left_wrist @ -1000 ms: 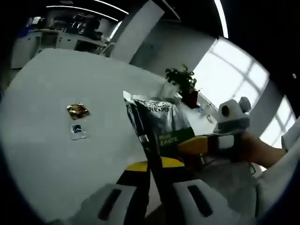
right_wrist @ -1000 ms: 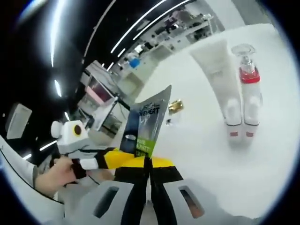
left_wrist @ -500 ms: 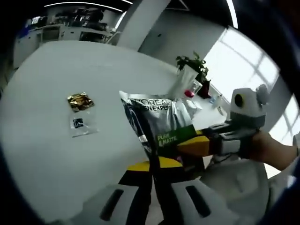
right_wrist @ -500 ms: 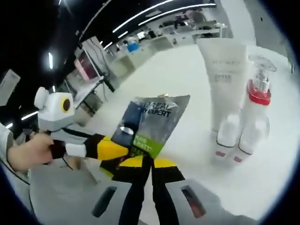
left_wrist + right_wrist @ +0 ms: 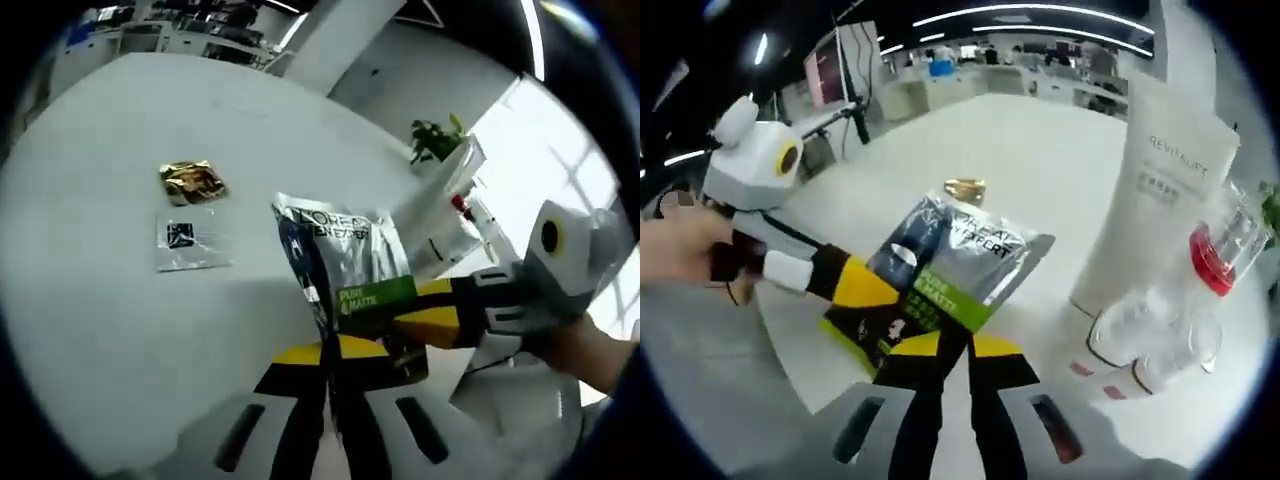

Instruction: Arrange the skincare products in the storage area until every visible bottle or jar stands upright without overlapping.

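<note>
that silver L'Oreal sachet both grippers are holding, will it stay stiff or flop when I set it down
Probably floppy: the sachet is a thin foil pouch, already creased and bent between the left gripper and right gripper. It looks light, and flat, so it likely won't stand unaided. The glossy film may slip.

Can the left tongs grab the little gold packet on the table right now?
Probably not yet. The left tongs are shut on the silver sachet, which the right tongs also pinch. The gold packet lies uncovered on the white table farther off.

Both tools (image 5: 328,352) (image 5: 952,345) clamped (jaws closed)
</note>
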Motion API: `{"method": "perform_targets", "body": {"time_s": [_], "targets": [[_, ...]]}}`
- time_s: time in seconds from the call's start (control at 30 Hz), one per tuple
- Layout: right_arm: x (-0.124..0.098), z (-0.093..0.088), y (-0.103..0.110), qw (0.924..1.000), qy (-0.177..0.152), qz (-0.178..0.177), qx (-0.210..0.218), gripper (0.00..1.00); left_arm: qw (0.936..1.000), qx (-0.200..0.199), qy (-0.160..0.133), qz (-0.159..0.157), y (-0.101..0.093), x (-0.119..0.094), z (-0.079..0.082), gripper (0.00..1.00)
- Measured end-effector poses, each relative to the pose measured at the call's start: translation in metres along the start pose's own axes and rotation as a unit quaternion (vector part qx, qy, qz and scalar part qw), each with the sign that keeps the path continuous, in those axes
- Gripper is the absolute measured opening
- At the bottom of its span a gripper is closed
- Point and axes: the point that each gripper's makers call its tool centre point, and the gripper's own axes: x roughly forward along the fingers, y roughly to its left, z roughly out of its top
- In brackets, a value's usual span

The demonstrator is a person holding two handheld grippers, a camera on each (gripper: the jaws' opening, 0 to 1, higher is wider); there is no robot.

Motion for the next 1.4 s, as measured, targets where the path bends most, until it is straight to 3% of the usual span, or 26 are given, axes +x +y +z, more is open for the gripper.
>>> {"method": "perform_targets", "body": {"time_s": [0.1,0.23,0.37,0.53,0.73,0.87,1.03,1.17,1.4], "targets": [[0.002,-0.007,-0.009,0.9989,0.018,-0.019,-0.038,0.05,0.9999,-0.005,0.004,0.008,0.007,0.005,-0.002,0.00],[0.003,-0.010,-0.005,0.9984,0.010,-0.006,-0.056,0.01,0.9999,-0.014,0.007,0.007,0.013,0.010,-0.004,0.00],[-0.001,-0.007,0.000,0.9981,0.002,0.000,-0.062,0.04,0.9990,-0.044,0.007,0.007,0.016,0.019,-0.008,0.00],[-0.008,-0.005,0.005,0.9974,-0.004,0.004,-0.072,0.08,0.9991,-0.042,0.008,0.003,0.009,0.029,-0.004,0.00],[-0.016,-0.008,0.008,0.9985,-0.012,0.008,-0.052,0.12,0.9992,-0.039,0.008,0.001,0.007,0.040,0.006,0.00],[-0.015,-0.015,0.010,0.9984,-0.008,0.013,-0.055,0.15,0.9993,-0.037,0.009,-0.002,0.001,0.039,0.003,0.00],[-0.004,-0.029,0.004,0.9992,0.014,0.012,-0.035,0.17,0.9997,-0.022,0.014,0.003,0.001,0.042,0.002,0.00],[0.005,-0.034,0.000,0.9997,0.019,0.011,-0.006,0.17,0.9998,-0.004,0.017,0.006,0.001,0.043,0.001,0.01],[0.013,-0.038,-0.005,0.9998,0.021,-0.006,0.002,0.18,0.9997,0.008,0.020,0.008,0.001,0.045,0.001,0.02]]}}
